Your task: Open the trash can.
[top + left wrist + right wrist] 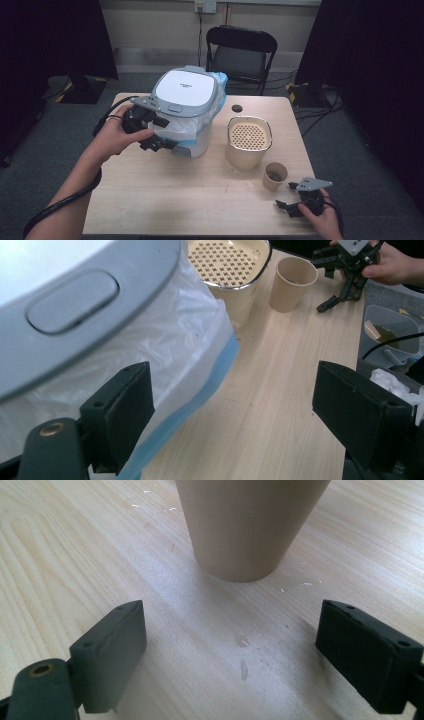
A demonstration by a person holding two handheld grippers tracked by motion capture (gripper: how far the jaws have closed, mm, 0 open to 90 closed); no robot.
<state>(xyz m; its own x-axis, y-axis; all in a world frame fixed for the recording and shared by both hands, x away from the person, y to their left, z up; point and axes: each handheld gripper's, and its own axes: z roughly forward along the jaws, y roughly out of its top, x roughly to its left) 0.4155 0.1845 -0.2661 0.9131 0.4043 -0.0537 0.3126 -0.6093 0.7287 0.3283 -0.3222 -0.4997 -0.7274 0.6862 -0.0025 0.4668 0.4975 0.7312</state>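
The white plastic bin with a grey-rimmed hinged lid stood at the back left of the pale wooden table, close enough for the person's left hand to work on its front. The left gripper was held against that front, just under the lid's oval grey push button. Its jaws were spread, with nothing pinched between them. One jaw lay right by the clear plastic liner with a blue edge that bulged out from under the lid. My guess is that the hand was there to tend the liner or reach the lid catch.

The bin stood upright, its long axis vertical and its lid facing up. The button side was turned toward the person and a little to their left.

The right gripper rested low at the near right edge of the table, apparently waiting. Its jaws were also spread and empty. They pointed at the small tan paper cup, which stood just beyond them, untouched (something dark lay inside it, too small to identify). The cup was upright with its mouth up, narrowing toward its base. It stood just beside a cream metal canister with a perforated insert.
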